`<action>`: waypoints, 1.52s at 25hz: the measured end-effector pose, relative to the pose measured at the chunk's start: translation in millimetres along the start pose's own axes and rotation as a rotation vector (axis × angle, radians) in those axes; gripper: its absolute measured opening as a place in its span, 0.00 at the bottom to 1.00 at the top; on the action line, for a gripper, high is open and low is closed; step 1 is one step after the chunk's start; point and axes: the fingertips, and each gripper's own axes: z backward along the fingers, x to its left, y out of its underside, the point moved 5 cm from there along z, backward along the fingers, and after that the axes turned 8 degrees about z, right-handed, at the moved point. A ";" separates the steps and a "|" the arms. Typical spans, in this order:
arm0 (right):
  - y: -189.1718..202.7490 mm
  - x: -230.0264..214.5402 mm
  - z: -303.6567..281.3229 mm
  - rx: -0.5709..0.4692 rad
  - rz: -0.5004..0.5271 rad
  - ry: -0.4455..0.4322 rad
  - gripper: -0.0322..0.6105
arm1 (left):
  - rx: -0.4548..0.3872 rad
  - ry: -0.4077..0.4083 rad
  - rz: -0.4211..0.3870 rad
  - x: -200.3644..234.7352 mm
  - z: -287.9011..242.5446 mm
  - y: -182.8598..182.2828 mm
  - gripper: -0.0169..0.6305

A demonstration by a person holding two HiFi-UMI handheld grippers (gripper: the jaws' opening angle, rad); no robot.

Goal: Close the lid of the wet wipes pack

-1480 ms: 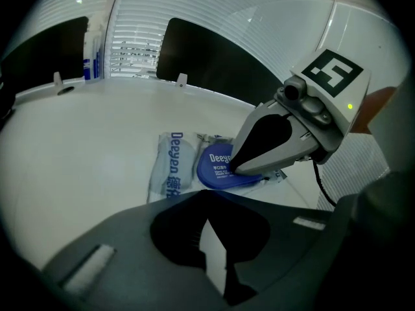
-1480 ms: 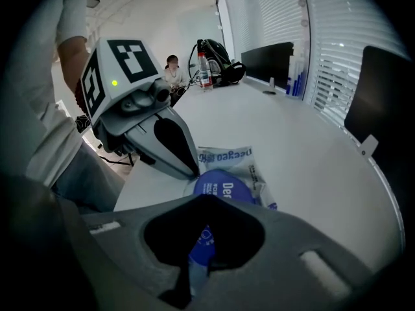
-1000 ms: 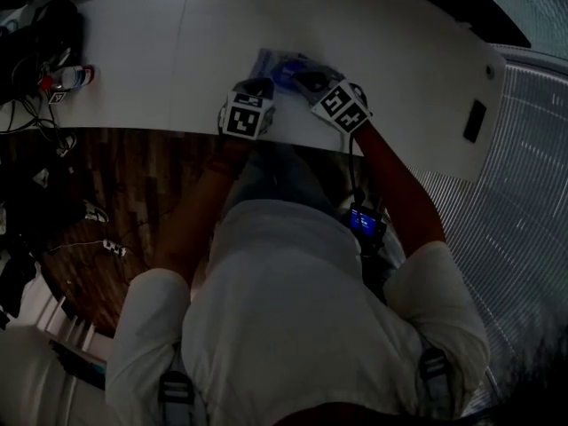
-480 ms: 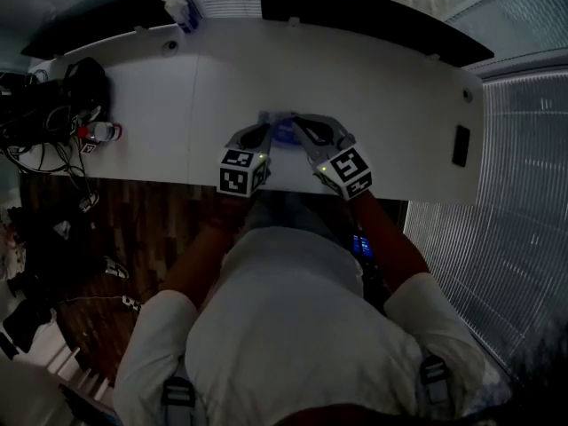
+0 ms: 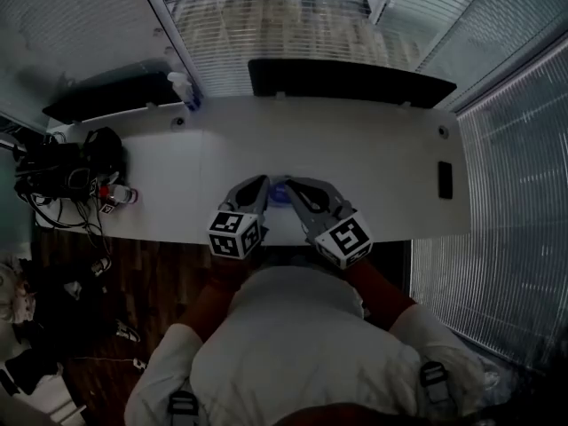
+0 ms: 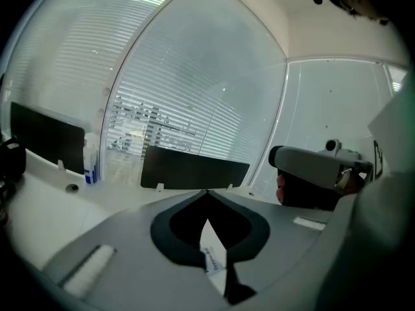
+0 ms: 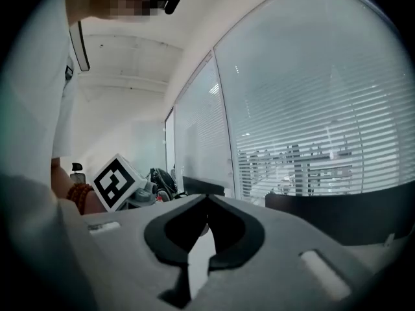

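A long white tabletop (image 5: 373, 149) fills the middle of the head view, and a person in a white shirt (image 5: 293, 344) stands at its near edge. Along the far edge there is a long black panel (image 5: 351, 80), and on the left end lies a black bag with a bundle of cables (image 5: 75, 171). A white bottle (image 5: 184, 87) stands near the far left corner, and a small black device (image 5: 445, 180) lies well apart on the right side. The 2 grippers are side by side just in front of the person, both pointing away from the body. The left gripper (image 5: 264, 185) has its jaws pressed together, the tips meeting, and its own view shows nothing of the pack between them. The right gripper (image 5: 291, 185) is clenched in the same way, tips touching. The bluish wet wipes pack (image 5: 279, 193) lies on the tabletop close to the near edge, right at the tips of both grippers. The pack is too small and dark to tell how its lid stands.
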 end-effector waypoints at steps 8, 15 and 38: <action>-53.4 21.7 18.4 -0.100 0.004 0.043 0.05 | -0.079 0.037 -0.054 -22.2 32.9 -26.7 0.03; -71.9 32.1 36.1 -0.142 -0.036 0.081 0.05 | -0.166 0.116 -0.082 -57.8 56.5 -49.6 0.03; -85.7 24.9 47.3 -0.162 -0.051 0.119 0.05 | -0.224 0.180 -0.162 -87.2 60.8 -69.2 0.03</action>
